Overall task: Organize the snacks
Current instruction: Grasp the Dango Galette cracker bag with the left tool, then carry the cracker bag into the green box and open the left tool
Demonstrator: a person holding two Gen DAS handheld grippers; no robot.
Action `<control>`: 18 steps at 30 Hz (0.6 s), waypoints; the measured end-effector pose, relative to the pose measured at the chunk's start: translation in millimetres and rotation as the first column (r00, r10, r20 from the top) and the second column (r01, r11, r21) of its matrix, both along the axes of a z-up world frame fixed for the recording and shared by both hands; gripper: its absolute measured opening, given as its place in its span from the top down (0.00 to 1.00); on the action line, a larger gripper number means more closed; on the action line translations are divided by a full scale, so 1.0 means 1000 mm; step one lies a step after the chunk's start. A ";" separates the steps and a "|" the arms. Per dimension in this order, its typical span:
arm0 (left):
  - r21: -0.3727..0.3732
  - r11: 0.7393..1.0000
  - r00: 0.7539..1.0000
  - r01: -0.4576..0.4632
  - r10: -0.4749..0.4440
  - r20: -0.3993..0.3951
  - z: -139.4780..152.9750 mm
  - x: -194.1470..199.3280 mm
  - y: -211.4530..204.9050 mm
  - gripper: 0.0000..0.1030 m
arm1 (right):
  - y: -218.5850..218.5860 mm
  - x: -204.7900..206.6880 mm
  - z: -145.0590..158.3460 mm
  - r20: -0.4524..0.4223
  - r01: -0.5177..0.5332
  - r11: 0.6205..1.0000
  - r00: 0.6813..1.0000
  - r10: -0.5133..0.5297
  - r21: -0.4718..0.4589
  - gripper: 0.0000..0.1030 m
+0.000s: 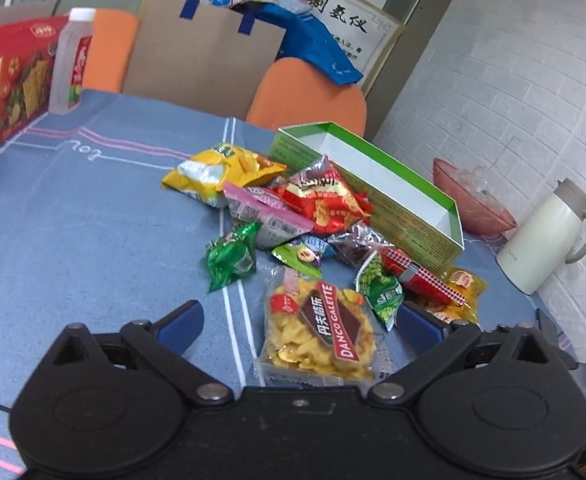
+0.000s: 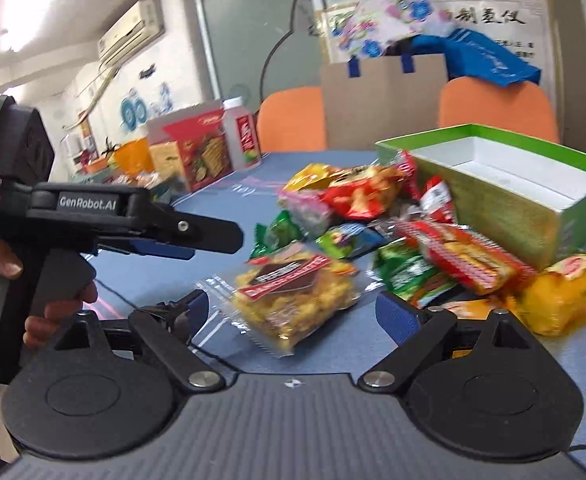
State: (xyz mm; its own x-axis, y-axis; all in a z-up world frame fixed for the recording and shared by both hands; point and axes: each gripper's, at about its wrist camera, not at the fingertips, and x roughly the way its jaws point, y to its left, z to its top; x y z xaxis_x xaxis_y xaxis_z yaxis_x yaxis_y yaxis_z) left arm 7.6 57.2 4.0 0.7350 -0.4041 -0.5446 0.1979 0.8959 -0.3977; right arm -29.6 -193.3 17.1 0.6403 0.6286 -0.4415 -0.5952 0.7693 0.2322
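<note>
A pile of snack packets lies on the blue tablecloth [image 1: 73, 216] beside an open, empty green box [image 1: 377, 184]. Nearest is a clear Danco Galette packet [image 1: 319, 334] of yellow crisps. My left gripper [image 1: 299, 322] is open, its blue fingers either side of that packet, just above it. In the right wrist view the same packet [image 2: 293, 294] lies between my right gripper's [image 2: 307, 312] open fingers. The left gripper body [image 2: 105, 216] shows at the left there. The green box [image 2: 505, 196] stands at the right, with a red biscuit pack [image 2: 465, 258] leaning on it.
A red snack carton [image 1: 13, 80] and a plastic bottle [image 1: 71, 60] stand at the far left. A pink bowl [image 1: 473, 200] and a white thermos jug [image 1: 549, 236] stand by the brick wall. Two orange chairs [image 1: 309, 96] and a paper bag [image 1: 205, 56] are behind the table.
</note>
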 end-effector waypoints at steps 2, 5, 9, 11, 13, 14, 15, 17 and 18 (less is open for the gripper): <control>-0.024 0.998 0.998 0.058 -0.059 -0.030 -0.003 0.008 0.001 0.00 | 0.009 0.002 -0.003 -0.021 -0.012 1.000 1.000 0.012 -0.016 0.00; -0.039 0.992 0.991 0.120 -0.122 -0.056 -0.007 0.024 -0.002 0.00 | 0.016 0.010 -0.008 -0.045 -0.018 0.999 0.999 0.017 -0.036 0.00; -0.045 0.992 0.987 0.119 -0.123 -0.103 -0.017 0.042 0.000 0.00 | 0.021 0.021 -0.015 -0.065 -0.005 0.998 0.998 0.001 -0.057 0.00; -0.062 0.991 0.984 0.122 -0.128 -0.123 -0.023 0.045 0.000 0.12 | 0.024 0.026 -0.019 -0.073 -0.012 0.998 0.997 0.007 -0.058 0.00; -0.059 0.993 0.983 0.107 -0.114 -0.143 -0.032 0.046 -0.001 0.48 | 0.027 0.027 -0.021 -0.066 -0.019 0.997 0.998 0.014 -0.069 0.03; -0.051 0.994 0.986 0.094 -0.100 -0.133 -0.032 0.044 -0.001 0.49 | 0.028 0.027 -0.022 -0.065 -0.017 0.997 0.998 0.011 -0.080 0.05; -0.053 0.995 0.986 0.085 -0.092 -0.137 -0.030 0.042 0.000 0.48 | 0.027 0.026 -0.021 -0.060 -0.017 0.997 0.998 0.012 -0.079 0.07; -0.054 0.996 0.988 0.073 -0.079 -0.134 -0.026 0.037 0.000 0.48 | 0.021 0.023 -0.018 -0.053 -0.014 0.998 0.999 0.011 -0.069 0.28; -0.059 0.995 0.989 0.075 -0.082 -0.125 -0.023 0.033 0.000 0.48 | 0.017 0.022 -0.015 -0.050 -0.012 0.998 0.999 0.009 -0.057 0.31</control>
State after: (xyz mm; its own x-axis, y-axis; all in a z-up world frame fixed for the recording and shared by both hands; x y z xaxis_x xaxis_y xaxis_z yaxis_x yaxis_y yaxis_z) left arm 40.4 57.7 -18.8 0.6261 -0.4888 -0.6075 0.2110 0.8563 -0.4714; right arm -8.0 -176.6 2.1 0.6099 0.6079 -0.5083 -0.5922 0.7759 0.2175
